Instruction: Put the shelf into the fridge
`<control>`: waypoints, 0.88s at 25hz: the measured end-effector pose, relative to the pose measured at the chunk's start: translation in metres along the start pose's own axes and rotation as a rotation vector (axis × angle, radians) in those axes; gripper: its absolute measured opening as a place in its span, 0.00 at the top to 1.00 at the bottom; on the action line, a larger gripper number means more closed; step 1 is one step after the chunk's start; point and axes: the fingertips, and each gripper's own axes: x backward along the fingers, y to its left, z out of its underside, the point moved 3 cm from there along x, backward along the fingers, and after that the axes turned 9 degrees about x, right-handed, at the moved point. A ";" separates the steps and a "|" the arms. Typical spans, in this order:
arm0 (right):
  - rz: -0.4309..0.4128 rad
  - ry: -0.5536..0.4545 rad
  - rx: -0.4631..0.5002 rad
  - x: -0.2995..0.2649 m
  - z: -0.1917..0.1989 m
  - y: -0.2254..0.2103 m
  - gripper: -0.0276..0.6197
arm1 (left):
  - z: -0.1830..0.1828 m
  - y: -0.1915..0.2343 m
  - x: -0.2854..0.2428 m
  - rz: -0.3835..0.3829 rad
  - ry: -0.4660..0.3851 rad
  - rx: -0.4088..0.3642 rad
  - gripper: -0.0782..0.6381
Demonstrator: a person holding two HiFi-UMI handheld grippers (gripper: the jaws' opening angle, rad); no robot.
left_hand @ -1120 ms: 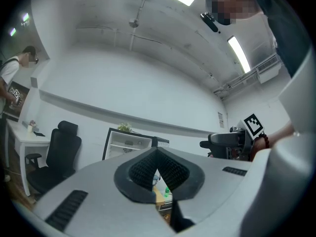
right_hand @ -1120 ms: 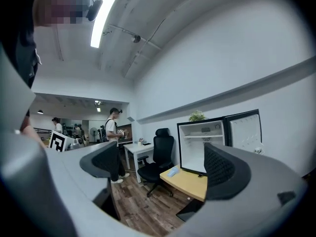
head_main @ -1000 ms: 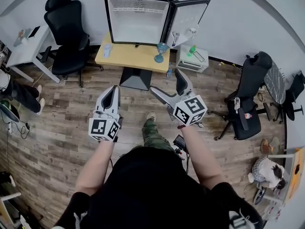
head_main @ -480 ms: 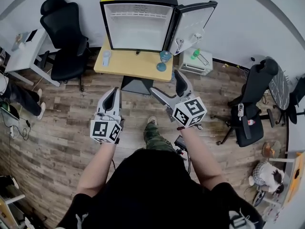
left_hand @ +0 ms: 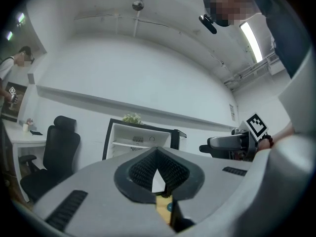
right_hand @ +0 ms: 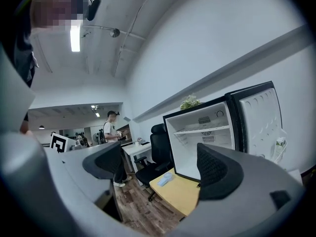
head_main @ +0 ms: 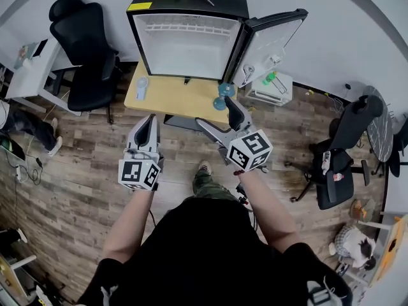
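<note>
The small black fridge (head_main: 185,43) stands open against the far wall, its door (head_main: 271,40) swung out to the right. One white shelf (right_hand: 205,130) sits high inside it. A white rack-like thing (head_main: 271,93) lies low beside the door. My left gripper (head_main: 148,123) hovers over the floor before the wooden table (head_main: 178,101), jaws shut and empty; its own view shows the pads (left_hand: 143,169) meeting. My right gripper (head_main: 217,112) is at the table's near edge, jaws wide but closing slightly, with nothing between them (right_hand: 158,164).
A pale blue item (head_main: 141,85) and a blue object (head_main: 223,95) lie on the table. Black office chairs stand at the left (head_main: 86,50) and right (head_main: 344,145). A white desk (head_main: 32,59) is far left. A person (right_hand: 109,127) stands at the back.
The fridge and table have drawn nearer in the head view. Both grippers have shifted forward; the right one now reaches the table's near edge.
</note>
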 end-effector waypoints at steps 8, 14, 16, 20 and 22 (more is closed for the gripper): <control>-0.067 0.027 -0.007 -0.049 0.000 -0.042 0.20 | 0.004 0.021 -0.064 -0.019 0.015 -0.008 0.87; -0.085 0.023 -0.007 -0.078 -0.002 -0.066 0.20 | 0.006 0.031 -0.096 -0.024 0.017 -0.016 0.87; -0.077 0.016 -0.006 -0.085 -0.007 -0.075 0.21 | 0.004 0.034 -0.104 -0.022 0.018 -0.021 0.87; -0.062 0.017 -0.026 -0.100 -0.013 -0.088 0.21 | -0.001 0.044 -0.119 -0.015 0.022 -0.020 0.87; -0.055 0.019 -0.030 -0.109 -0.014 -0.092 0.21 | -0.004 0.051 -0.129 -0.004 0.021 -0.019 0.87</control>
